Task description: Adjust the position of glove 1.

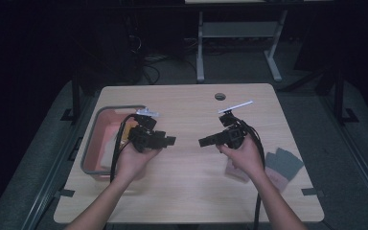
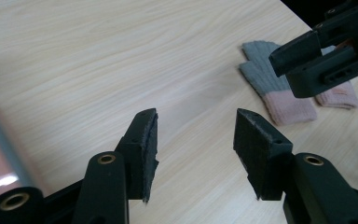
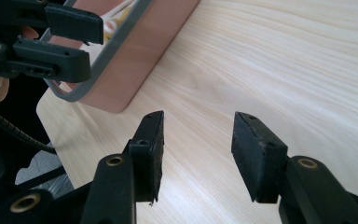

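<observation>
My left gripper (image 1: 171, 140) is held above the table's left half, beside the pink bin, and points right. My right gripper (image 1: 202, 142) hovers over the middle and points left, so the two face each other a short gap apart. In the left gripper view my left gripper (image 2: 196, 116) stands open with bare tabletop between its pads, and the right gripper (image 2: 318, 59) shows at the upper right. In the right gripper view my right gripper (image 3: 199, 116) is open and holds nothing, with the left gripper (image 3: 51, 42) at the upper left.
A pink bin with a grey rim (image 1: 97, 114) (image 3: 121, 70) sits at the table's left edge with pale cloth inside. Grey gloves with pink cuffs (image 1: 283, 162) (image 2: 270, 84) lie at the right edge. The wooden table (image 1: 187, 196) has a cable hole (image 1: 220, 96) at the back.
</observation>
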Available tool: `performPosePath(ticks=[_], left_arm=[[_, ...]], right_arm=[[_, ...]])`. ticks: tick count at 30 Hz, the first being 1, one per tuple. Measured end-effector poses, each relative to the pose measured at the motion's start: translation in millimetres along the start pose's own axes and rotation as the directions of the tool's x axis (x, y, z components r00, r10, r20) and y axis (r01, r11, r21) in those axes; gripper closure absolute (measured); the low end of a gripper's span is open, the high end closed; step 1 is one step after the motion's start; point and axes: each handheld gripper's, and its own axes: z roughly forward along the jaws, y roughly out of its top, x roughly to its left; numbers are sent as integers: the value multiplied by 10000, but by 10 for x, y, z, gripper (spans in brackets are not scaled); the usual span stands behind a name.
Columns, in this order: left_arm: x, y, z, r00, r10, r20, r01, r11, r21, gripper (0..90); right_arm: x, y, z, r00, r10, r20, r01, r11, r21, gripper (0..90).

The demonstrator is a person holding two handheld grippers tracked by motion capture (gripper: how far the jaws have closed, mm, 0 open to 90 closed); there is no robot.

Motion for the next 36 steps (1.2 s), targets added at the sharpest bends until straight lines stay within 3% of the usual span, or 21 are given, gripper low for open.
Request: performPosePath(ticks=[15,22,27,36], left_arm=[[-273,77,258,9979,299,569,-312,9993,214,441],[-391,96,337,9957,365,850,-381,9991,167,424],[-434,95,379,9948,424,923,-443,9988,189,411],[-584,83,522,9889,469,1410,-513,9983,280,375]], right_arm=[[-284,-264,-280,9977,216,641,-197,9993,-305,511],[-488,-470,-403,9896,561,1327,-531,9982,-261,470],[-577,-560,-484,9862,617,1537,-583,9979,-267,467],[-723,-723,-669,9755,986,1965,-879,9942,-623,439]])
